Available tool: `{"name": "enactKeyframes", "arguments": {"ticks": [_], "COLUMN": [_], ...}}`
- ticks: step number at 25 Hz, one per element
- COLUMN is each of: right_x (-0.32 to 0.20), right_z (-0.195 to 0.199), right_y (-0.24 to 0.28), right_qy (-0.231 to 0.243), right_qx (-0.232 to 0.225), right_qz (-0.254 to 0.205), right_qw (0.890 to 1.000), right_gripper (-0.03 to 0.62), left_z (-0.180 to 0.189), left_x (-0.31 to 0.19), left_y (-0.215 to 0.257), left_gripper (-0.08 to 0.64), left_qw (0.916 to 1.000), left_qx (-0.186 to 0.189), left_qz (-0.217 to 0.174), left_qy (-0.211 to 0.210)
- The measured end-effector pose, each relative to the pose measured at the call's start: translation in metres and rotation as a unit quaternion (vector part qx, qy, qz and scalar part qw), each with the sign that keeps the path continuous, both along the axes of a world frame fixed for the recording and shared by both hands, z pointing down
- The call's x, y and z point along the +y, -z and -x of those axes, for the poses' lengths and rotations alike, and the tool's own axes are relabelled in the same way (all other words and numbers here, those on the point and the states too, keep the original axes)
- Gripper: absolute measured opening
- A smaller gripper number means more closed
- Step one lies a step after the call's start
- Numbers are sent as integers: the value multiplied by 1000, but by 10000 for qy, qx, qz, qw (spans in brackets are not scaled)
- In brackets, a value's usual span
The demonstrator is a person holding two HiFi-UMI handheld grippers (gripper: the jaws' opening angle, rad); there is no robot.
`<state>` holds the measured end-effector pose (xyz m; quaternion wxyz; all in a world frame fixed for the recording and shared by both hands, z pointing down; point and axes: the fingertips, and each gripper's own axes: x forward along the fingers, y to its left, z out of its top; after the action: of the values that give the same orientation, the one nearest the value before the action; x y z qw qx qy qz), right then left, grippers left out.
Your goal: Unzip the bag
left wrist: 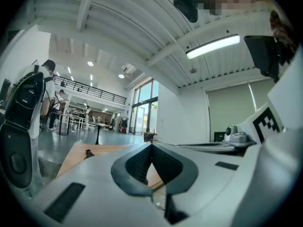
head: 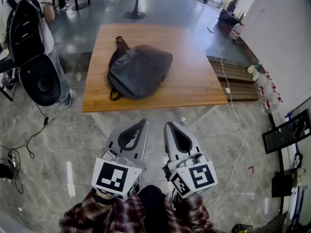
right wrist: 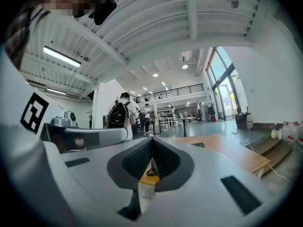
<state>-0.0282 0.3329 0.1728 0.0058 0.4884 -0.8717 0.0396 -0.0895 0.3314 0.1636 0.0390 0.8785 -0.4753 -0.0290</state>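
Well ahead of both sets of fingertips, the wooden table (head: 194, 89) is carrying the bag (head: 141, 71), a dark grey backpack lying flat with its strap (head: 120, 43) trailing off the end farthest from the tips. The step in hand is probably the reach, since nothing is touching the bag yet.

To do it well, both pairs of fingers are going to need opening on the way in. One should be pinning the fabric just beside the end of the zip while the other is pinching the zip pull, so the cloth is not bunching as the pull runs. From the head view the zip pull is too small to find, so I am only guessing that it lies along the bag's curved edge.

The left gripper (head: 144, 122) and right gripper (head: 168, 125) are hanging low and close to the person's plaid sleeves (head: 121, 215). They are sitting side by side, pointing forward, with the tips stopping short of the table's near edge. In both gripper views the fingers are pressing together with nothing between them.
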Motion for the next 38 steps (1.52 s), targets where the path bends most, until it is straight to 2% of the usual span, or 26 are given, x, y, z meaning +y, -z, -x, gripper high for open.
{"name": "enactKeyframes", "arguments": {"ticks": [6, 12, 15, 21, 25, 32, 38], "right_x": [-53, -121, -162, -269, -315, -354, -366], "right_z": [4, -18, -31, -44, -57, -68, -76], "right_y": [-13, -34, -42, -26, -14, -5, -7], "right_qy": [-105, -357, -325, -261, -71, 60, -73], "right_qx": [76, 165, 223, 304, 100, 31, 196], "right_qz": [182, 491, 577, 514, 533, 568, 569], "right_qw": [9998, 9980, 9976, 9979, 9985, 9984, 9982], "right_gripper": [9, 9, 11, 9, 9, 9, 9], "left_z": [7, -3, -15, -28, -45, -58, -64], "left_x": [-51, -112, -153, -256, -303, -343, -359], "left_y": [-9, -27, -34, -22, -12, -6, -9], "left_gripper": [8, 8, 8, 8, 8, 8, 8], "left_qw": [9999, 9993, 9992, 9992, 9992, 9992, 9987], "left_qx": [25, 7, 9, -22, -42, -76, -225], "left_qz": [109, 350, 382, 402, 362, 356, 447], "left_qy": [-81, -140, -105, 25, 143, 167, -9]}}
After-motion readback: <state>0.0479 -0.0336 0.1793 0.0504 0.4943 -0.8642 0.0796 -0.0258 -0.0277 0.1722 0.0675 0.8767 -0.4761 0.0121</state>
